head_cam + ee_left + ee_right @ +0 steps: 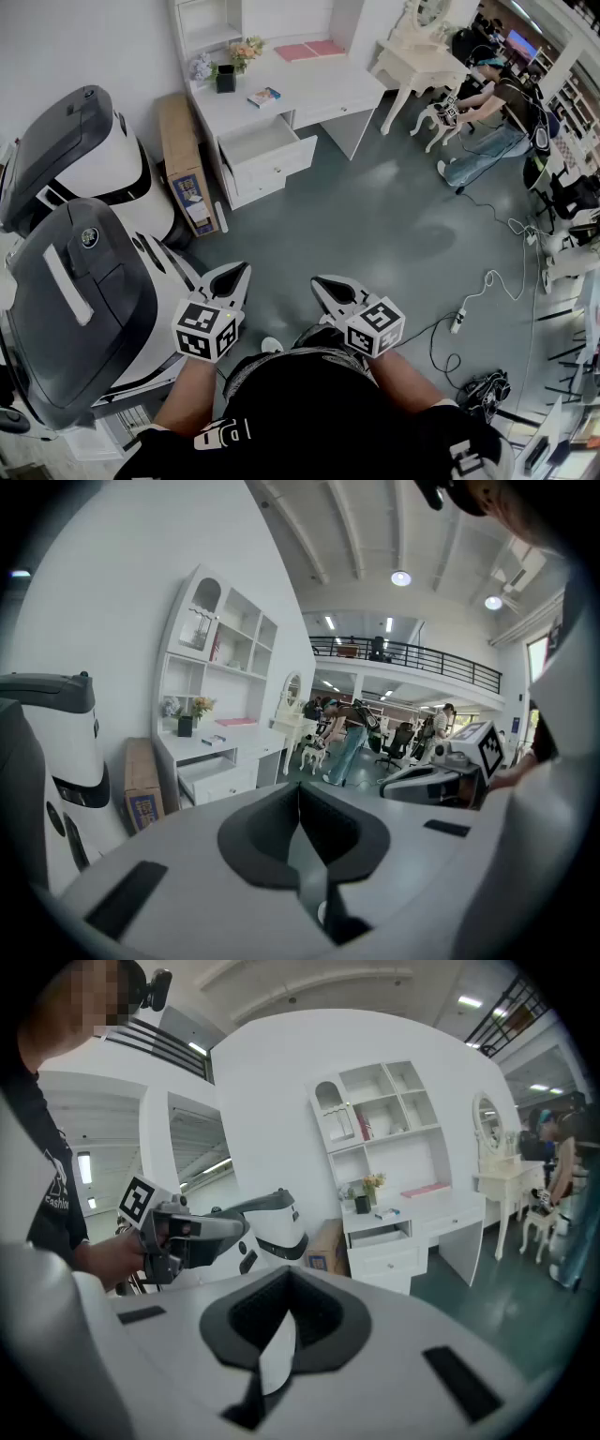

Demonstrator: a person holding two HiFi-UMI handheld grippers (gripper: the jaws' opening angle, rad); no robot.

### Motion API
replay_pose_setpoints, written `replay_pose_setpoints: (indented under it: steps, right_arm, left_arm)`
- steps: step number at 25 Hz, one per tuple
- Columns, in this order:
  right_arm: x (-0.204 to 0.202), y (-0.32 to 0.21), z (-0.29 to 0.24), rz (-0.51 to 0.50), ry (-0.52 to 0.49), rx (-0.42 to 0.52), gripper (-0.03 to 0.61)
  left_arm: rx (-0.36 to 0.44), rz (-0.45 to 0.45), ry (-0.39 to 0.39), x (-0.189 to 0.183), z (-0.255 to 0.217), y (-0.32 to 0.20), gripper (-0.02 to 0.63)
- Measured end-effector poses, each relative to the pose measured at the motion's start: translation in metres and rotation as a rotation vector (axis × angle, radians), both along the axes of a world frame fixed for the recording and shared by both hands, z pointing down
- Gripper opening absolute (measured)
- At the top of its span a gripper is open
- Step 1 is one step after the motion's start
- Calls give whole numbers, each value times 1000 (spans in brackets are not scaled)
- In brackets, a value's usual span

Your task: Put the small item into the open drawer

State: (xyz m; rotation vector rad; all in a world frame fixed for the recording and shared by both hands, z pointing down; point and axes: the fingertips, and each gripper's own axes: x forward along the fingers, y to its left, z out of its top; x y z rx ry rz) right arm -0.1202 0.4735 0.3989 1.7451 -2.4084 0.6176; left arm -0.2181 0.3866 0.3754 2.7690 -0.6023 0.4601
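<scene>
A white desk (309,89) stands across the room with its left drawer (258,141) pulled open. On the desktop lies a small blue and yellow item (264,96), which also shows as a speck of an item (387,1213) above the open drawer (380,1237) in the right gripper view. Both grippers are held close to the person's body, far from the desk. My left gripper (240,270) is shut and holds nothing. So is my right gripper (322,281). In the left gripper view the drawer (211,772) is small and distant.
Two large white and dark grey machines (84,281) stand at the left. A cardboard box (187,169) leans beside the desk. A potted plant (225,78) and pink sheets (309,50) lie on the desk. A person (492,122) bends by a vanity table (417,66); cables (469,309) trail on the floor.
</scene>
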Motion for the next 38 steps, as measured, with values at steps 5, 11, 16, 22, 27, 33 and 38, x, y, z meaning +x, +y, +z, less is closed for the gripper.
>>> replay_pose_setpoints:
  steps: [5, 11, 16, 22, 27, 33, 38]
  right_arm:
    - [-1, 3, 2, -11, 2, -1, 5]
    - [-3, 4, 2, -7, -17, 6, 5]
    - [-7, 1, 4, 1, 62, 16, 6]
    - [-12, 0, 1, -16, 17, 27, 6]
    - [-15, -4, 2, -14, 15, 11, 8]
    - [-9, -6, 10, 5, -9, -16, 8]
    - [2, -13, 22, 17, -30, -43, 8]
  left_arm:
    - [1, -3, 2, 2, 0, 2, 15]
    - [7, 8, -2, 2, 0, 5, 15]
    - [7, 8, -9, 1, 2, 6, 15]
    - [3, 9, -12, -3, 4, 8, 15]
    - [-14, -6, -22, -12, 10, 8, 15]
    - [-39, -17, -26, -14, 20, 1, 15]
    - [-54, -13, -38, -5, 31, -3, 15]
